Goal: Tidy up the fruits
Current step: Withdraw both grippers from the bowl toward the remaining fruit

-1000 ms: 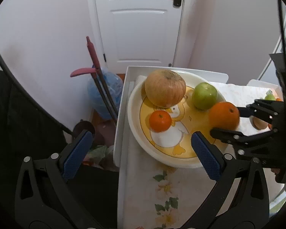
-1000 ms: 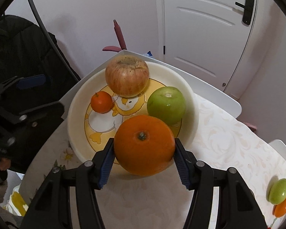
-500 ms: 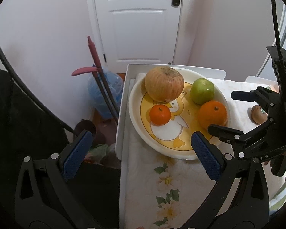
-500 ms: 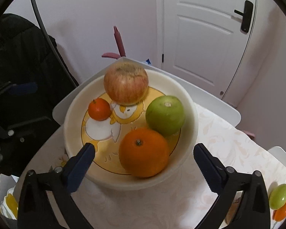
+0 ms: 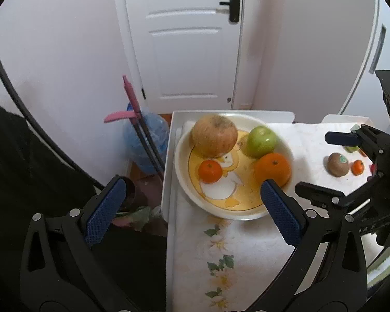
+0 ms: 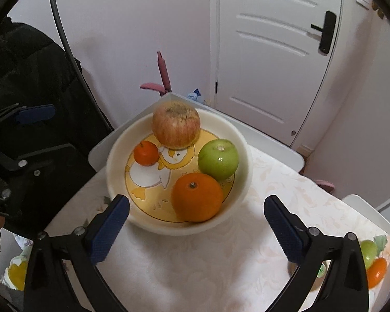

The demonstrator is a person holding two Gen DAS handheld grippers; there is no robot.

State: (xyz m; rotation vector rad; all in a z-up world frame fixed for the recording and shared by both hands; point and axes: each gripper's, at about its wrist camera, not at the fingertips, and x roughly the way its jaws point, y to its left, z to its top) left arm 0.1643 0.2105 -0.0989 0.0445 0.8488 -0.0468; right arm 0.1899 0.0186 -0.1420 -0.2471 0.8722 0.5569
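A white bowl (image 6: 243,179) with a duck picture holds a large red-yellow apple (image 6: 176,126), a green apple (image 6: 218,159), a big orange (image 6: 196,197) and a small tangerine (image 6: 145,153). My right gripper (image 6: 196,230) is open and empty, just short of the bowl's near rim. My left gripper (image 5: 192,213) is open and empty at the table's left edge, in front of the same bowl (image 5: 180,163). A kiwi (image 5: 338,164) and a small tangerine (image 5: 358,167) lie on the table to the right.
The table (image 5: 247,247) has a floral cloth and a raised white rim. A white door (image 5: 184,39) and wall stand behind. A pink-handled tool (image 5: 131,98) and a blue bag (image 5: 148,140) are on the floor left. A green and orange fruit (image 6: 374,260) lies at the right.
My right gripper opened and let go of the big orange, which now rests in the bowl, then drew back. My left gripper also drew back from the bowl.
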